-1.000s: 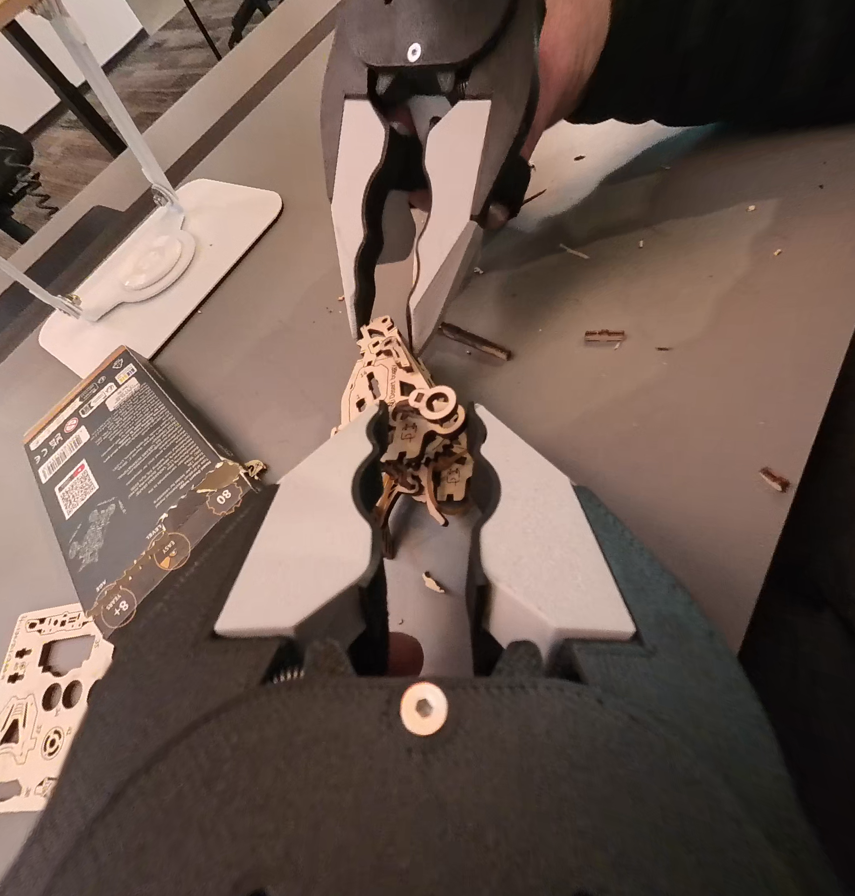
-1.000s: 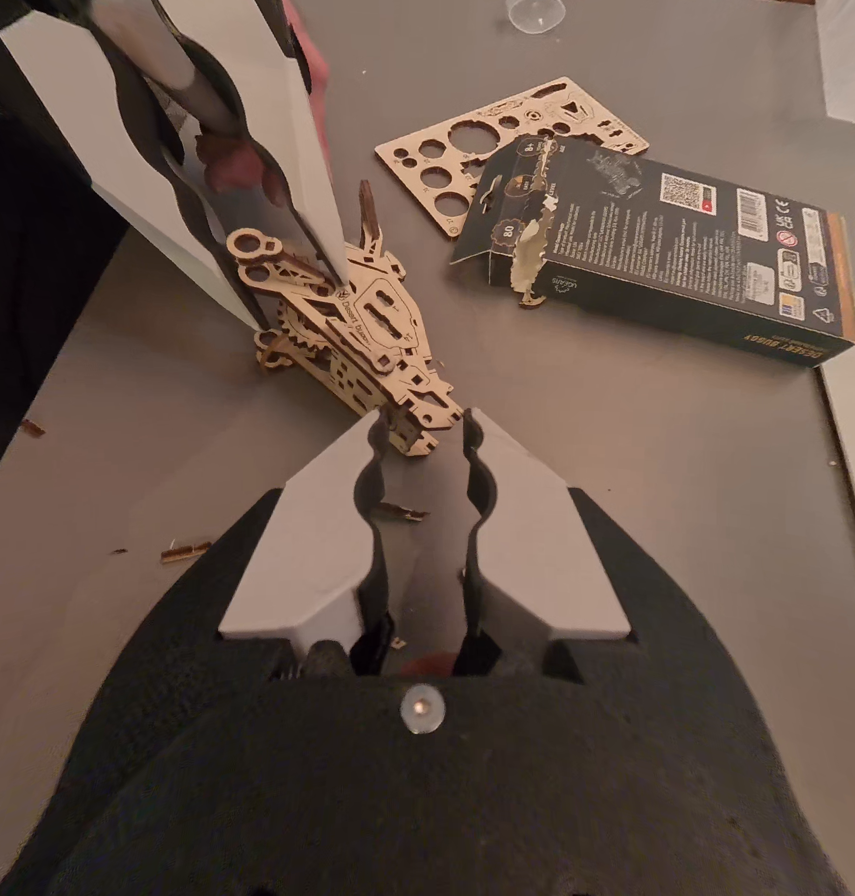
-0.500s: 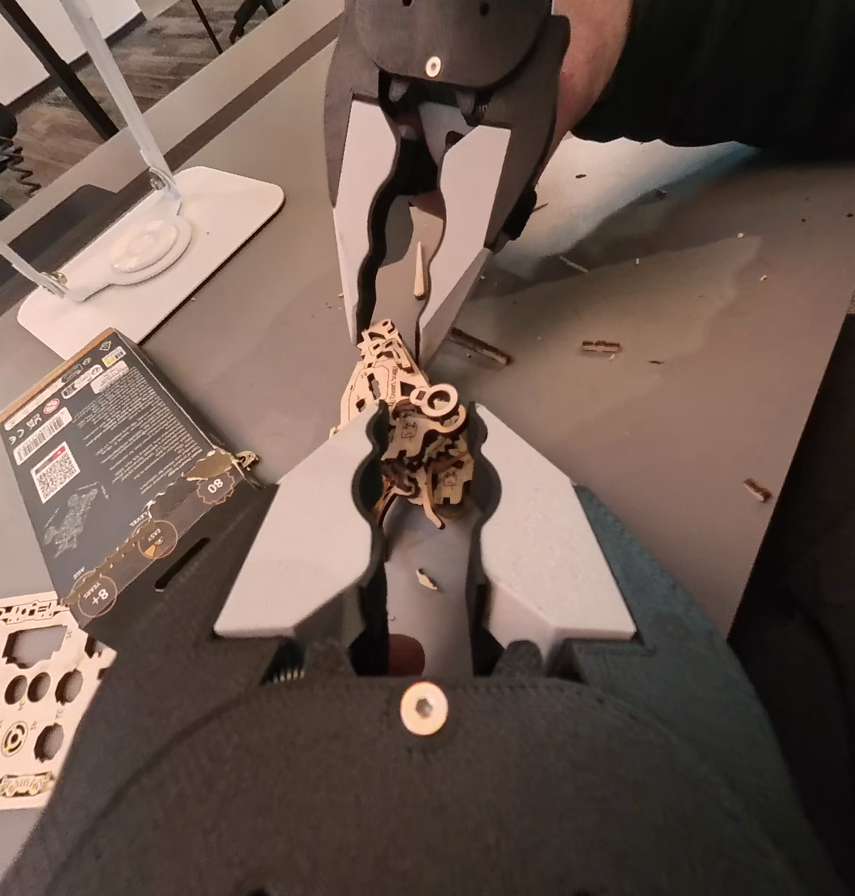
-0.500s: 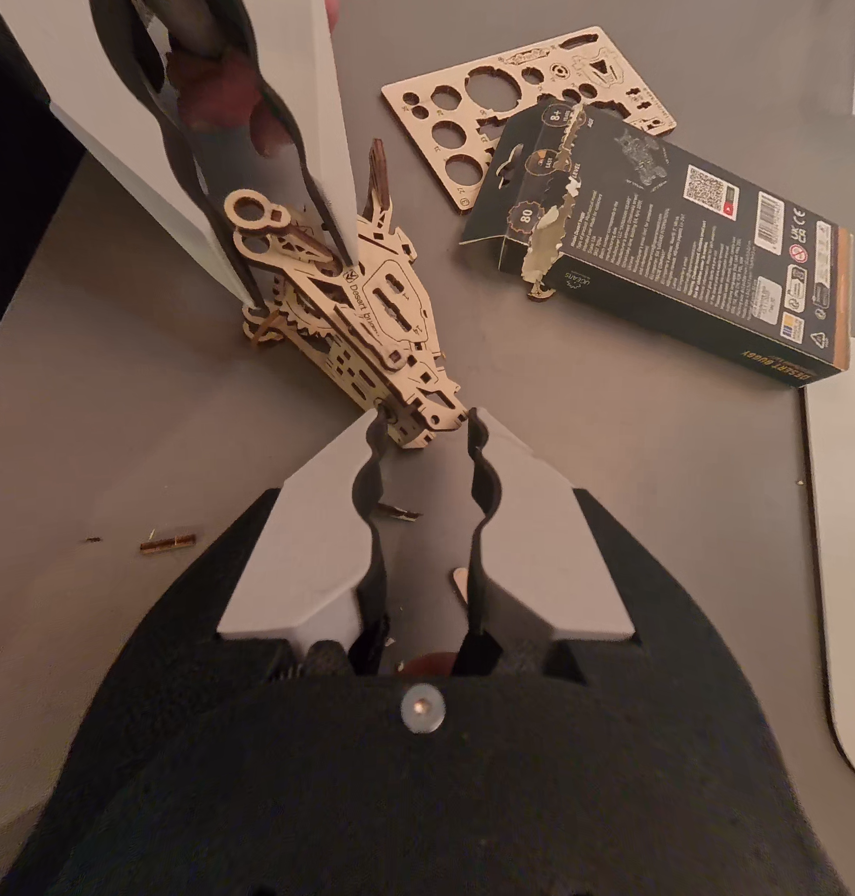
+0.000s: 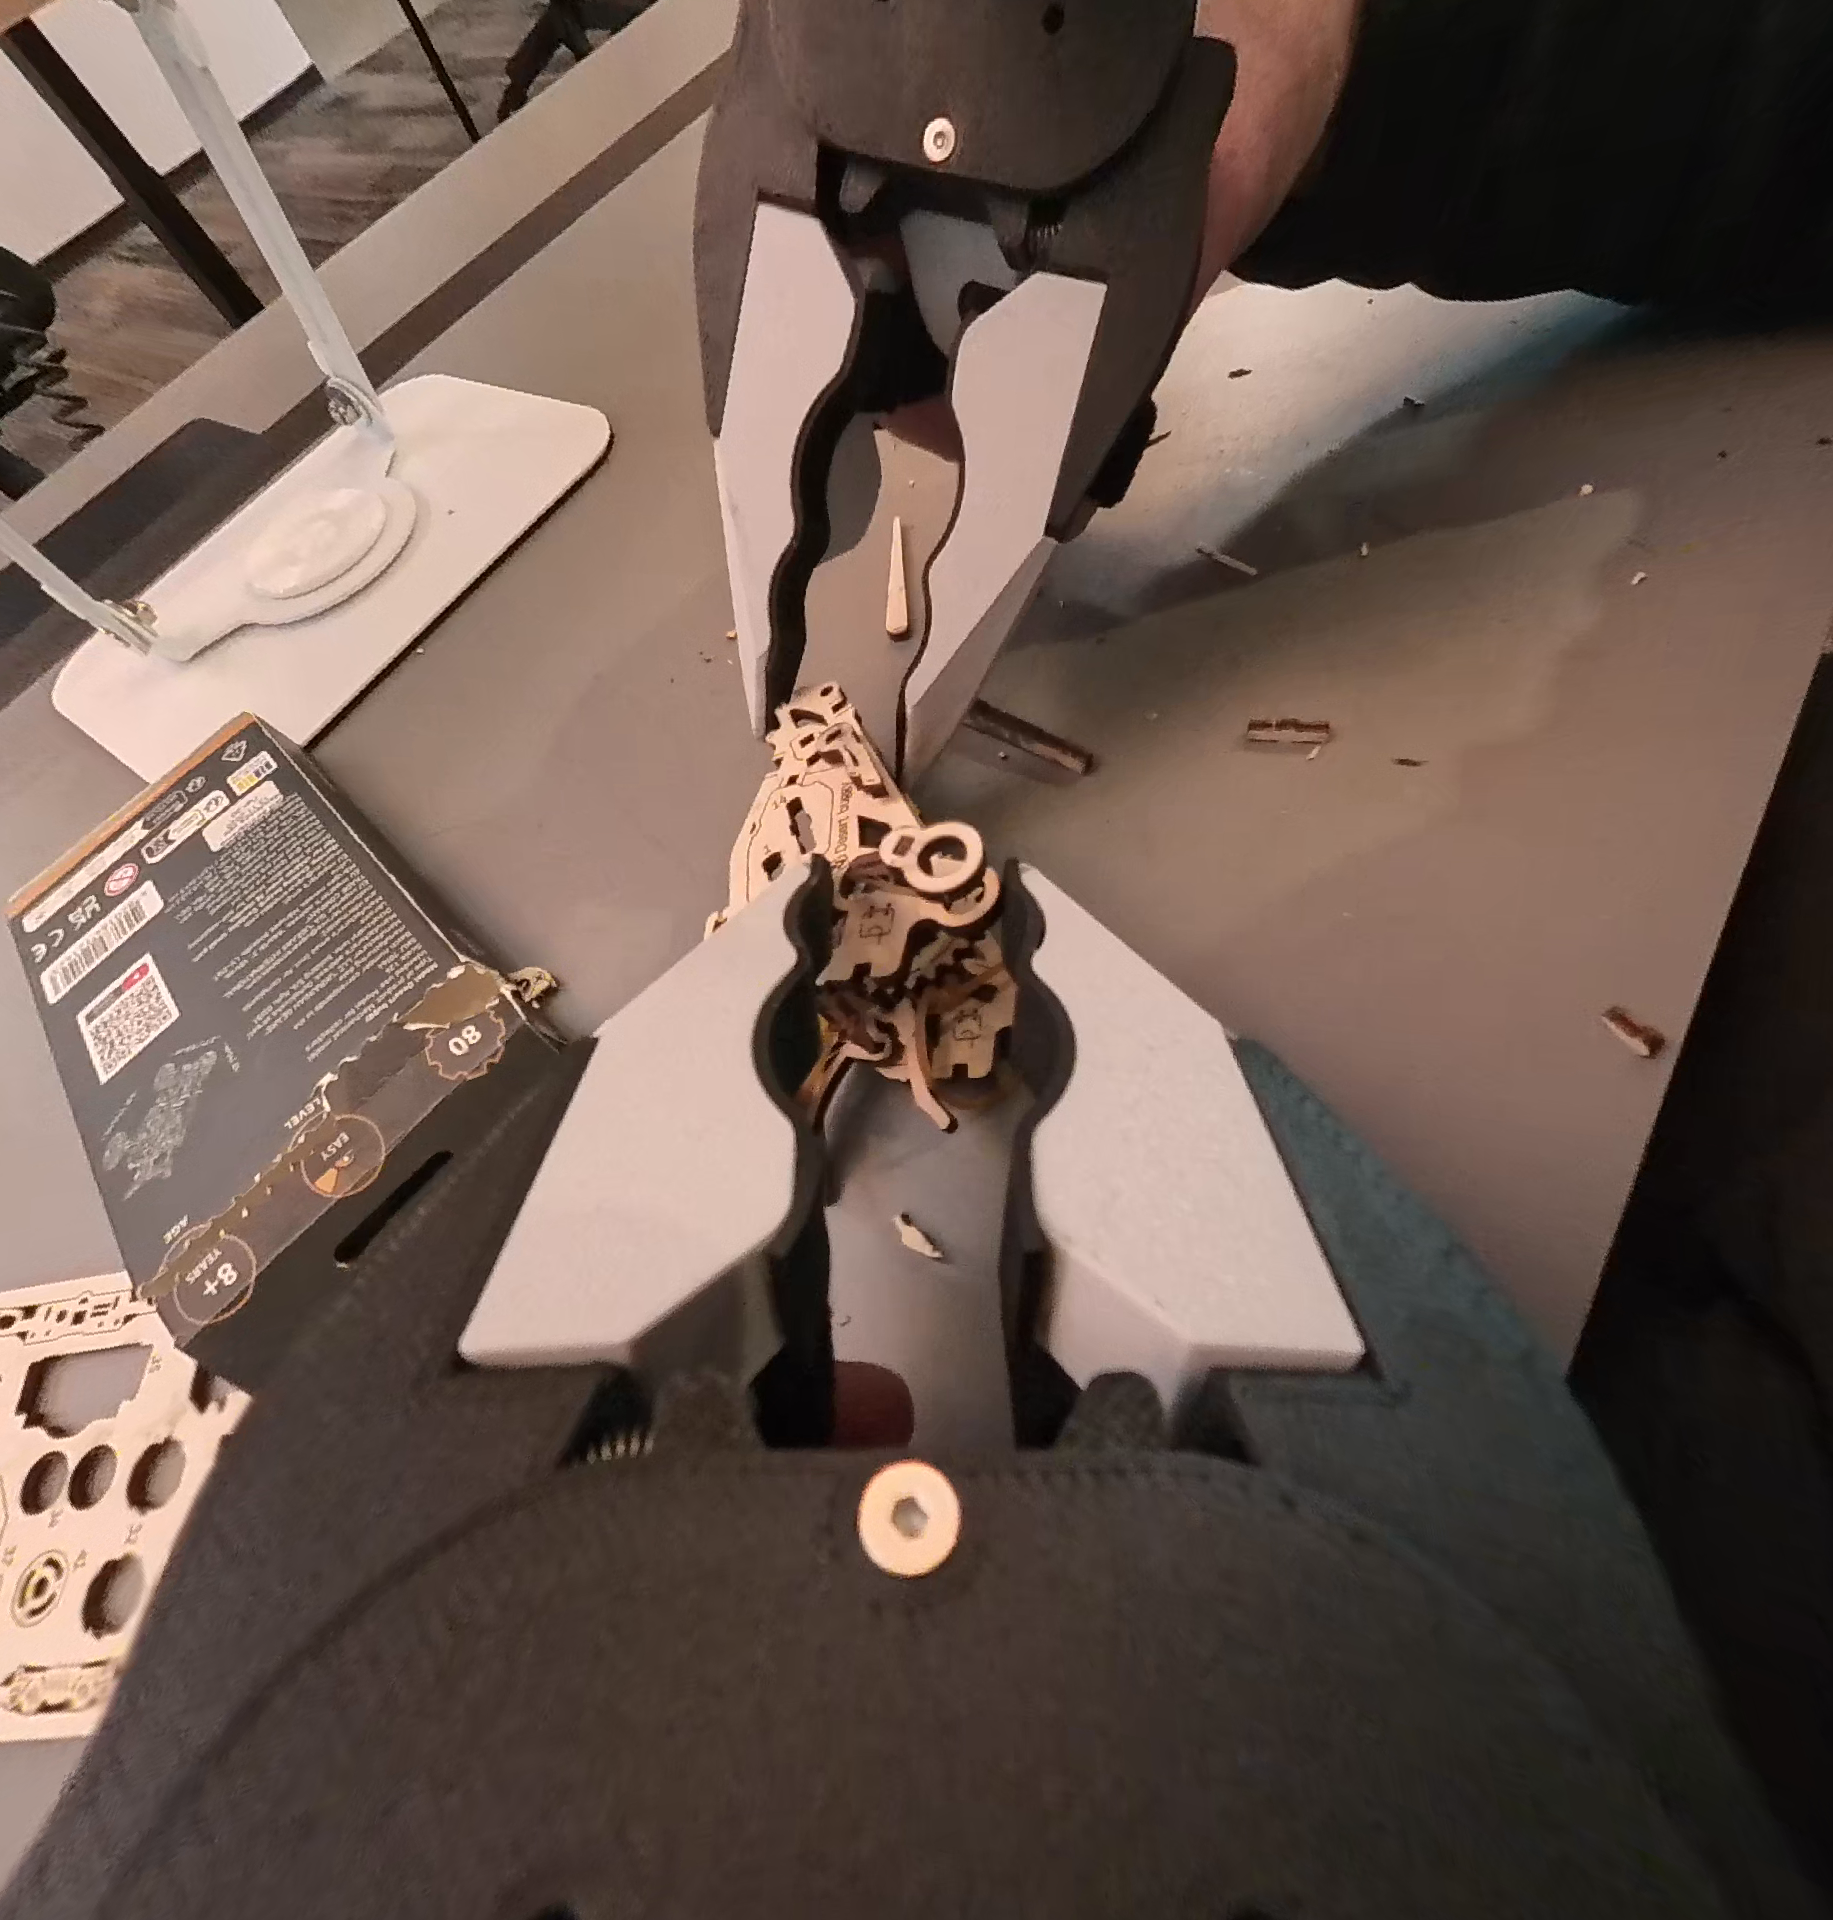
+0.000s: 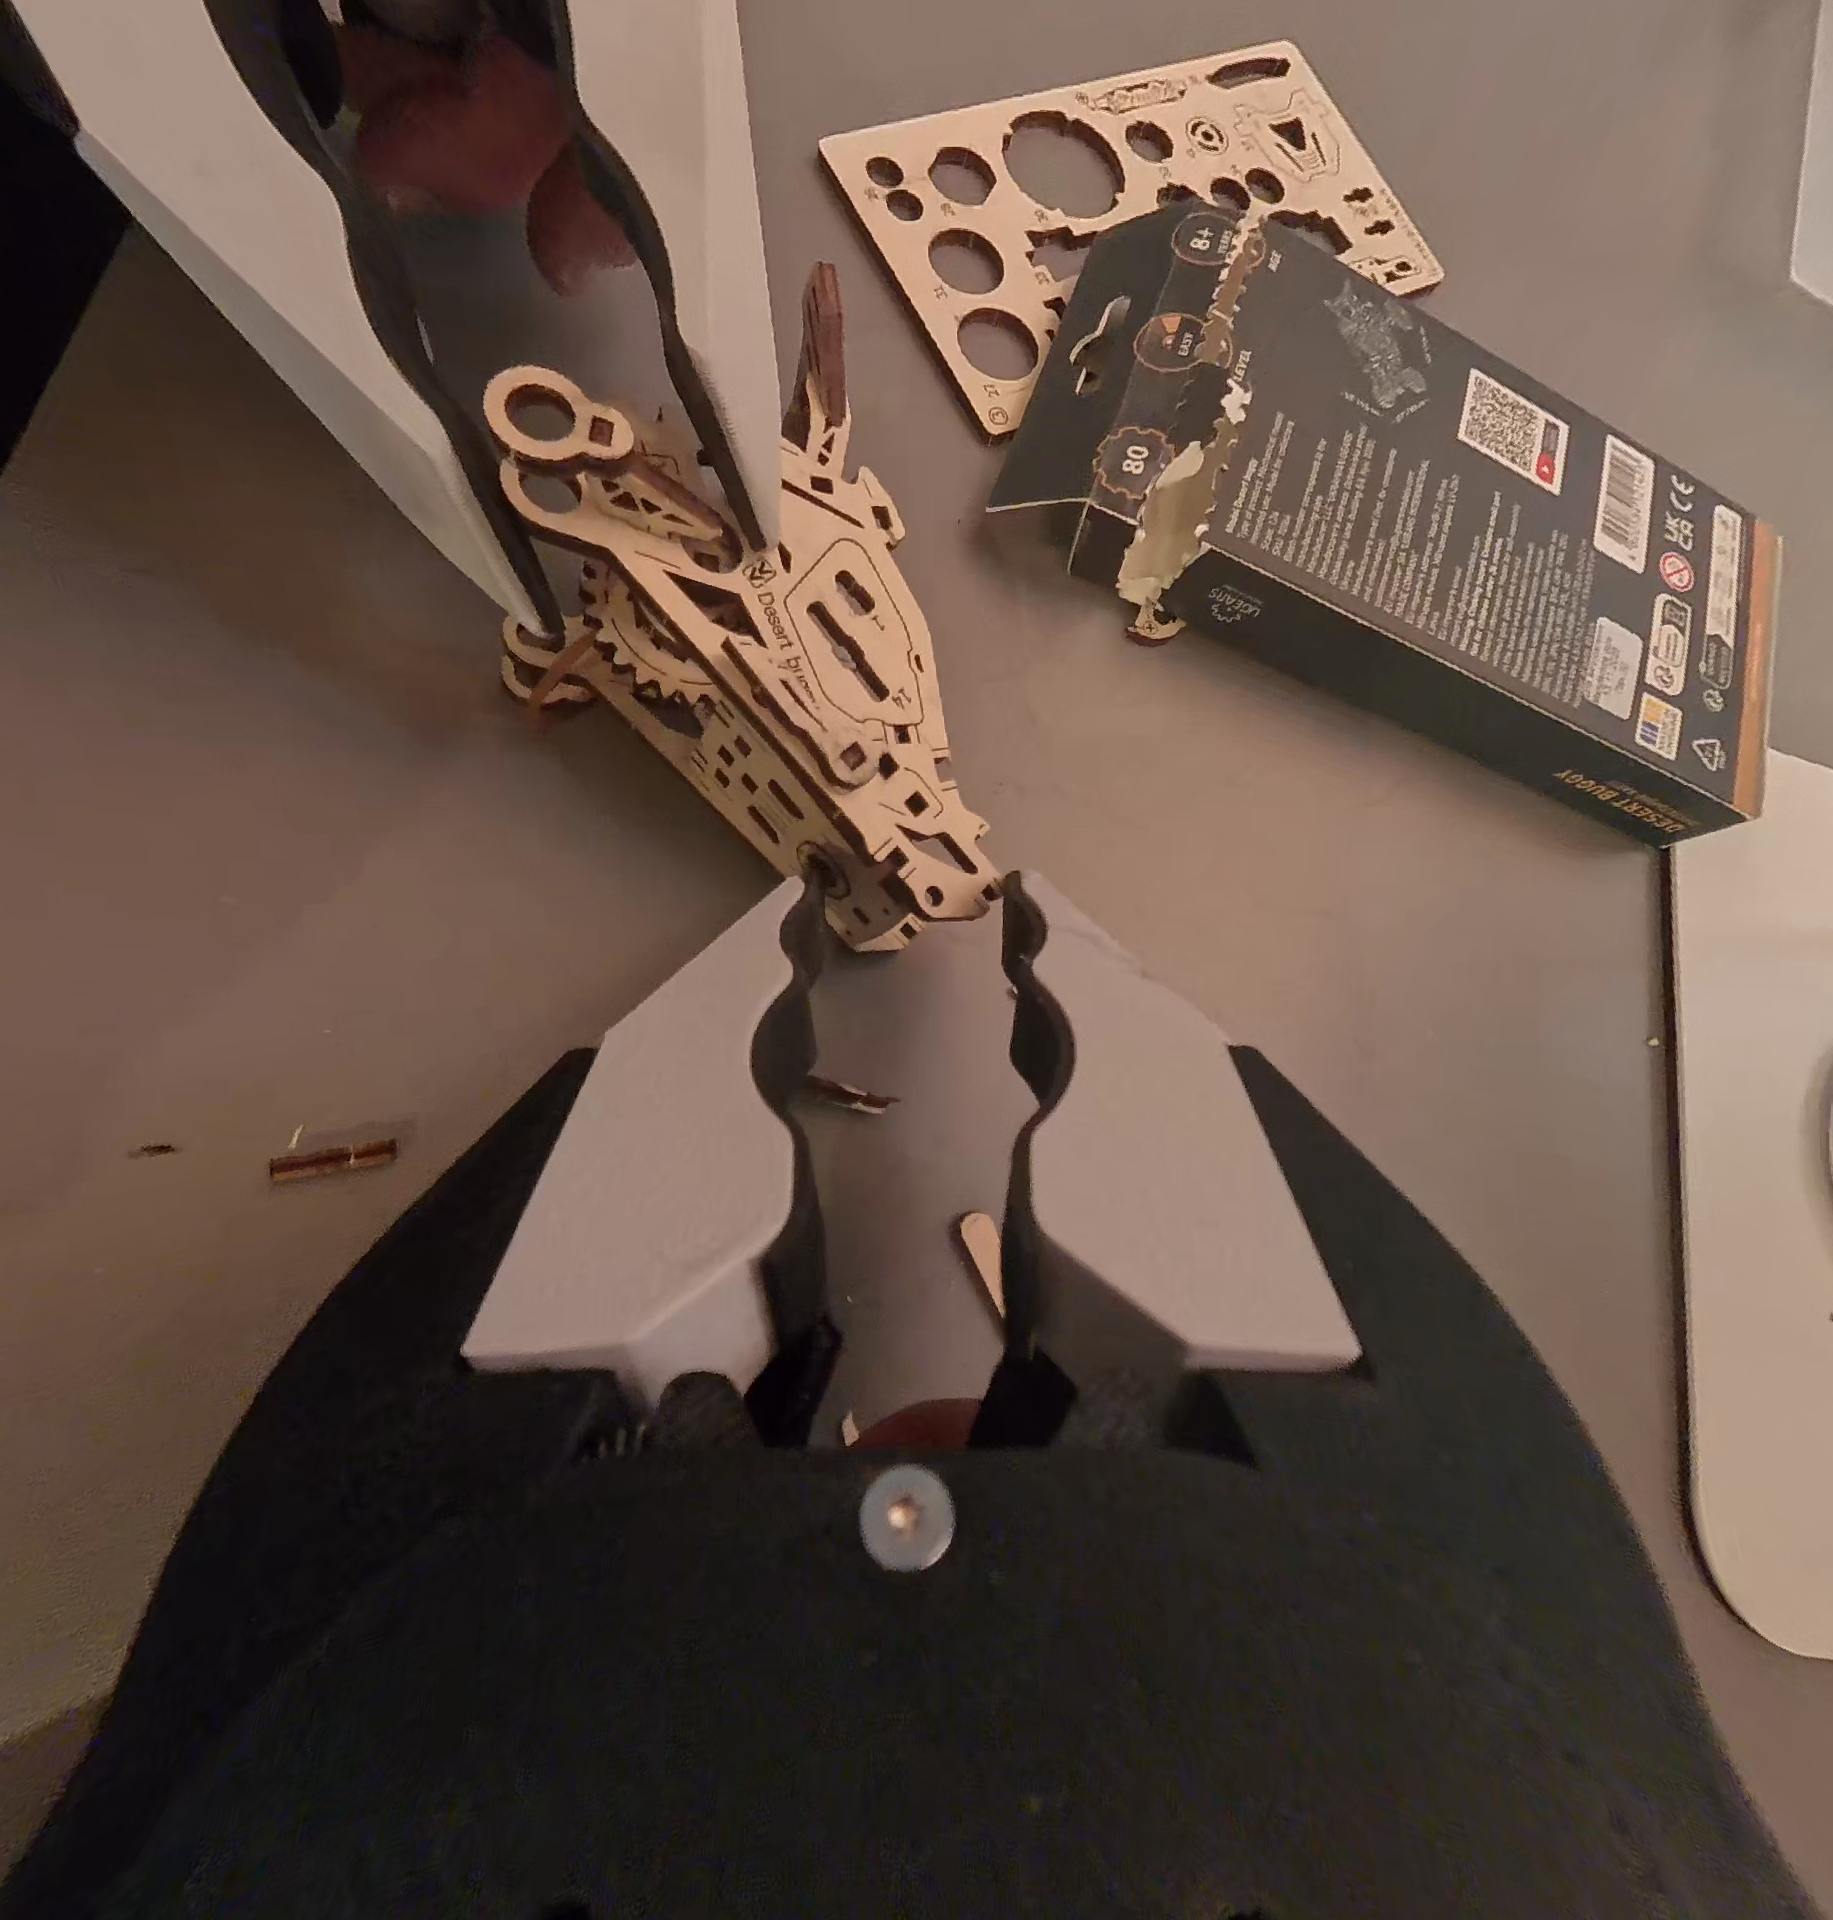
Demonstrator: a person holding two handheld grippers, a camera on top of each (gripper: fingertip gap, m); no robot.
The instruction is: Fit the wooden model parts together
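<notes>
A pale laser-cut wooden model (image 5: 839, 821), long and tapering, lies on the grey table between my two grippers. My left gripper (image 5: 912, 883) is shut on its bulky rear end with the ring-shaped part, which fills the gap between the fingers. In the right wrist view the model (image 6: 818, 665) runs from the left gripper (image 6: 642, 582) at top left down to my right gripper (image 6: 907, 899). The right gripper's tips pinch the model's narrow front end. In the left wrist view the right gripper (image 5: 839, 727) stands steeply over that end.
A black cardboard box (image 6: 1411, 540) and a punched-out wooden sheet (image 6: 1099, 208) lie beside the model. A white stand base (image 5: 372, 540) sits at the far left. Loose wood slivers (image 5: 1286, 732) and a pale stick (image 5: 896, 582) lie scattered. The table edge (image 5: 1670, 1039) runs close on the right. One gripper's finger ends stand about 6 centimeters off the other's.
The right gripper has tilted up more steeply over the model's front end and looms closer. A pale stick has come into view under it. The left gripper's hold is unchanged.
</notes>
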